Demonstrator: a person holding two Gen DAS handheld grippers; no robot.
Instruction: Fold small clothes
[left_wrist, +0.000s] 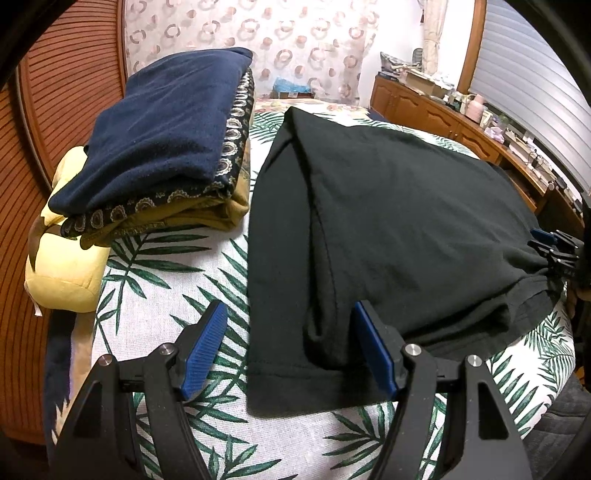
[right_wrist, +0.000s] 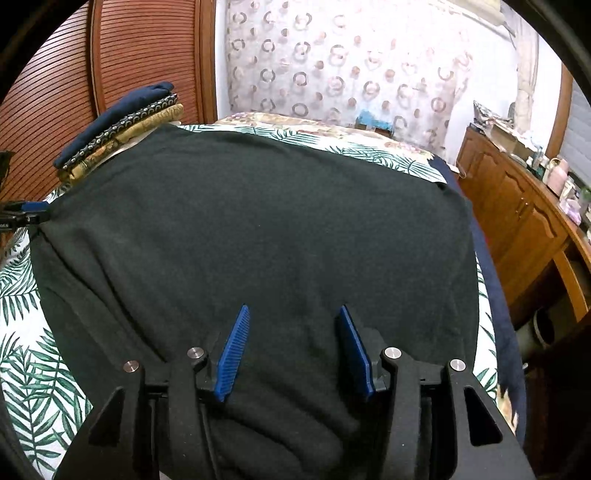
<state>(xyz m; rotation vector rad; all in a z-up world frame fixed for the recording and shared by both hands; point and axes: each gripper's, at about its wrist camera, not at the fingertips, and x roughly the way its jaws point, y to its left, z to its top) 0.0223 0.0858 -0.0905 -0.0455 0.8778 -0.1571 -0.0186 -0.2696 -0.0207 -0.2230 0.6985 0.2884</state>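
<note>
The left gripper (left_wrist: 288, 347) stands open; its blue pads (left_wrist: 203, 350) are apart and press on nothing. Between them lies the near left corner of the black garment (left_wrist: 388, 221), with one pad over the leaf-print bed cover (left_wrist: 155, 332) and the other over the cloth. The right gripper (right_wrist: 291, 350) is also open, its pads apart above the near edge of the same garment (right_wrist: 258, 240); the cloth passes under them, but they do not pinch it.

The garment lies spread on the bed, already folded in along its left side, where a long fold line runs from far to near. Beside it, at the far left, sits a stack of folded clothes (left_wrist: 159, 140) with a navy piece on top, and a yellow plush toy (left_wrist: 66, 266) is near the stack.

The cloth looks like a soft, light knit. It probably drapes and wrinkles easily and does not keep a shape by itself. A good hold seems to be the two near corners at the hem, where the layers are thick, so both layers lift together.
</note>
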